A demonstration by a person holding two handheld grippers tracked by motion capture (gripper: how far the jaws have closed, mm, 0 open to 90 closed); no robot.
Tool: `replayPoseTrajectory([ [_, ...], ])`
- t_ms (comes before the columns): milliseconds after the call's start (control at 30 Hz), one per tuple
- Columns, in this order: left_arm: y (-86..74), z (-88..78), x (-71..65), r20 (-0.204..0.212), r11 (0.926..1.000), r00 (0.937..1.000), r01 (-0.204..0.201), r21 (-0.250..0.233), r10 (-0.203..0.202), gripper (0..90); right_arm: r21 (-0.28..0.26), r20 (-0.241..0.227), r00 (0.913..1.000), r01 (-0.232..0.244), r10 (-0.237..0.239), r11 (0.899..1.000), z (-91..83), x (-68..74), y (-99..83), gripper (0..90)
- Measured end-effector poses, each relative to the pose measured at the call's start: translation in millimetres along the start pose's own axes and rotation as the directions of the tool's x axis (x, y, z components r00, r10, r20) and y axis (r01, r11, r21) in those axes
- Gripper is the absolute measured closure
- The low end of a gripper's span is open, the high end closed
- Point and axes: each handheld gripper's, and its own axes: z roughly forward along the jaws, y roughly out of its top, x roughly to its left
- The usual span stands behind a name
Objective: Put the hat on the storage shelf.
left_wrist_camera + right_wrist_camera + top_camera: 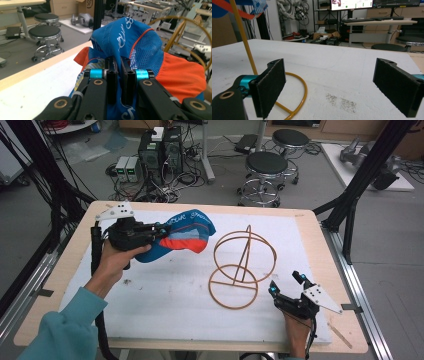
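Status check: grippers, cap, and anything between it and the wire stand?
Left gripper shut on cap, off the table. Right gripper open, by stand. Nothing between.

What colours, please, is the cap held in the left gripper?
Blue cap with orange panels and white lettering; clearest in the left gripper view.

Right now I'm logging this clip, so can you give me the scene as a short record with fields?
held item: blue and orange cap, lifted off the table
left hand-held gripper: shut on the cap's fabric
right hand-held gripper: open, nothing between its jaws, beside the stand's base
wire stand: upright on the white mat, nothing on it
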Motion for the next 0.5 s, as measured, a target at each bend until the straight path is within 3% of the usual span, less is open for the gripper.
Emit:
replayPoseTrajectory([
  [500,34.4,23.2,-19.6,0.01,0.999,0.9998,-0.016,-0.042,0.016,85.2,0.0,-0.001,1.0,-0.001,0.001,1.0,0.1,-0.1,0.0,10.0],
])
